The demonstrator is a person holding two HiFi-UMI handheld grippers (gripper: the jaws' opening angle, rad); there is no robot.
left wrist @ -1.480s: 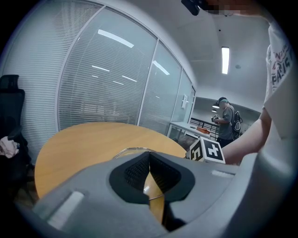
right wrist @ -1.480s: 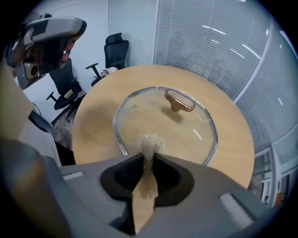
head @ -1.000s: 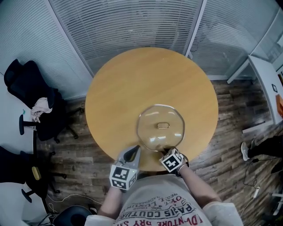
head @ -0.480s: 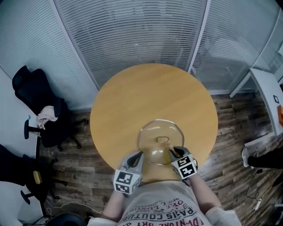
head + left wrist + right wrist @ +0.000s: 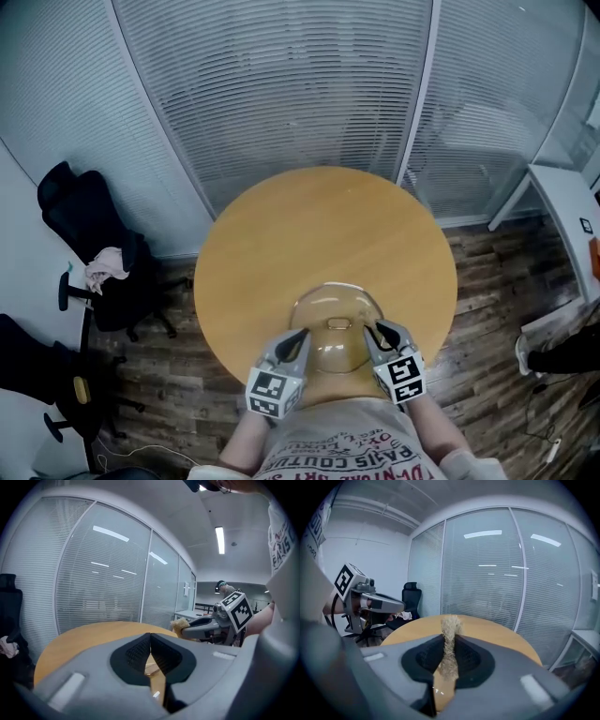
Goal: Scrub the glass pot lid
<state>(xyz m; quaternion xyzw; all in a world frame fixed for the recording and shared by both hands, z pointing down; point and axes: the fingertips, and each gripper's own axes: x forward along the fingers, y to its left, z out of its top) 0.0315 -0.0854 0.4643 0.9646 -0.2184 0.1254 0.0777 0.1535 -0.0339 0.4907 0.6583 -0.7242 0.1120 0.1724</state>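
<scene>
Right, here's the glass pot lid (image 5: pixel 336 349), lying flat at the near edge of the round wooden surface (image 5: pixel 319 234), right in front of me, with its little handle (image 5: pixel 337 324) on top at the centre. It sits between my two grippers: the left gripper (image 5: pixel 298 336) points in over its left rim and the right gripper (image 5: pixel 373 328) over its right rim. My left jaws are pressed together with nothing in them, and a sliver of glass edge shows just beneath. Whether they actually rest on the rim, I can't quite tell from here. My right jaws are clamped on a tan, fibrous scrubber (image 5: pixel 450 623), its tuft poking out past the tips. Now, this lid I'd judge to be stiff, smooth and slippery, fairly weighty for its size, and breakable, and it's close to the edge. So I reckon the handle is the safe place to take hold, or else a steady press on the rim, so it can't skate off under the scrubbing.
</scene>
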